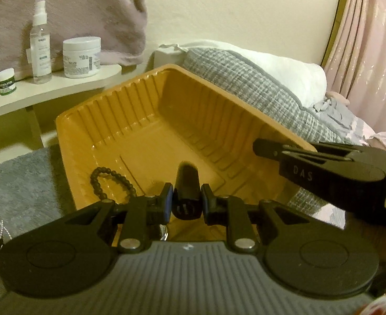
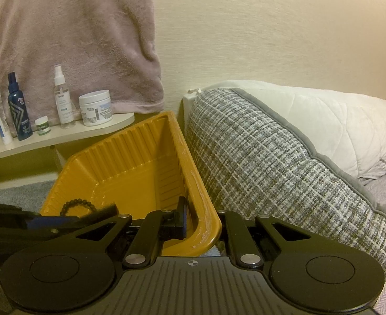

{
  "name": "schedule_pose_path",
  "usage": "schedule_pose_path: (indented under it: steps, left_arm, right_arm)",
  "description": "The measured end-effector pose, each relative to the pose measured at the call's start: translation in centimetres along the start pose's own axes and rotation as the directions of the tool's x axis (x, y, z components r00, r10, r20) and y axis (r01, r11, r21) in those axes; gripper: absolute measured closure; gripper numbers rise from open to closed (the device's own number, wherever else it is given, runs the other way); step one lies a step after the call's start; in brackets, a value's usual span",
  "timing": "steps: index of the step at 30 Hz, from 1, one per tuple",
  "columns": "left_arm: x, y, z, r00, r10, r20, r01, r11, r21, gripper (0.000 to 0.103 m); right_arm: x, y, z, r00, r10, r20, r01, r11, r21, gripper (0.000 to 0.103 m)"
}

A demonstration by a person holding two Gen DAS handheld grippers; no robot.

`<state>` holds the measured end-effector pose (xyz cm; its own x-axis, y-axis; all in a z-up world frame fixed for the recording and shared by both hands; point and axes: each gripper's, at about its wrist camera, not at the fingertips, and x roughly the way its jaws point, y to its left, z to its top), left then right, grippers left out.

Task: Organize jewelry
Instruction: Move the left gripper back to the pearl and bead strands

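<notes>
The left gripper [image 1: 186,200] is clamped on a dark cylindrical object [image 1: 186,183], poking over the near edge of the orange tray [image 1: 109,105]. I can't tell what that object is. The right gripper [image 2: 202,219] pinches the tray's near right rim, 1 finger [image 2: 181,216] inside, the other outside. A dark beaded bracelet [image 1: 106,183] drapes over the tray's near left rim. It looks light, floppy and smooth-beaded, likely to slither; best pinched across 1 strand where it crosses the rim. The thin plastic tray will probably flex.
</notes>
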<state>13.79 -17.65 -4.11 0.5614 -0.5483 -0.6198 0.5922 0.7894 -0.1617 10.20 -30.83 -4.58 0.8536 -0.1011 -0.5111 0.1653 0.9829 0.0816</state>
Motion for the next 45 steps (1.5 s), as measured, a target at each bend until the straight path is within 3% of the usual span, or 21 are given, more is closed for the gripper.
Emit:
schedule_pose_path:
  steps: [5, 7, 12, 20, 29, 33, 38, 41, 45]
  left_arm:
    - [-0.5, 0.2, 0.1, 1.0, 0.014, 0.023, -0.014, 1.0, -0.008, 0.077]
    - [-1.2, 0.6, 0.2, 0.998, 0.041, 0.047, -0.04, 0.999, -0.013, 0.069]
    - [-3.4, 2.6, -0.2, 0.985, 0.147, 0.091, -0.144, 0.989, -0.038, 0.066]
    - [-6.8, 8.1, -2.6, 0.93, 0.36, 0.068, -0.351, 0.929, -0.115, 0.063]
    - [-7.7, 12.6, -4.8, 0.881, 0.474, 0.008, -0.468, 0.872, -0.143, 0.063]
    - [-7.3, 13.6, -5.4, 0.879, 0.477, -0.012, -0.474, 0.868, -0.148, 0.064]
    - [-7.1, 14.0, -5.7, 0.89, 0.455, -0.028, -0.455, 0.882, -0.121, 0.076]
    - [-7.0, 13.6, -5.7, 0.902, 0.43, -0.028, -0.431, 0.902, -0.029, 0.081]
    - [-6.9, 13.2, -6.0, 0.91, 0.41, -0.056, -0.399, 0.906, 0.144, 0.085]
  right_arm:
    - [-0.1, 0.0, 0.0, 1.0, 0.001, -0.001, -0.001, 1.0, 0.0, 0.094]
    - [0.0, 0.2, 0.0, 1.0, 0.001, -0.002, -0.001, 1.0, 0.0, 0.094]
    - [-0.1, 0.1, -0.1, 1.0, 0.003, -0.001, -0.003, 1.0, 0.0, 0.094]
    - [-0.2, 0.1, -0.1, 1.0, 0.0, -0.002, 0.0, 1.0, 0.0, 0.094]
    - [-0.1, 0.0, -0.1, 1.0, -0.001, -0.003, 0.001, 1.0, -0.003, 0.094]
    - [0.0, -0.1, -0.1, 1.0, -0.002, -0.004, 0.002, 1.0, -0.007, 0.094]
    - [0.0, -0.1, -0.1, 1.0, -0.003, -0.004, 0.003, 1.0, -0.009, 0.094]
    - [0.1, -0.1, -0.1, 1.0, -0.003, -0.005, 0.003, 1.0, -0.01, 0.094]
    - [0.2, -0.2, -0.1, 1.0, -0.003, -0.004, 0.003, 1.0, -0.014, 0.094]
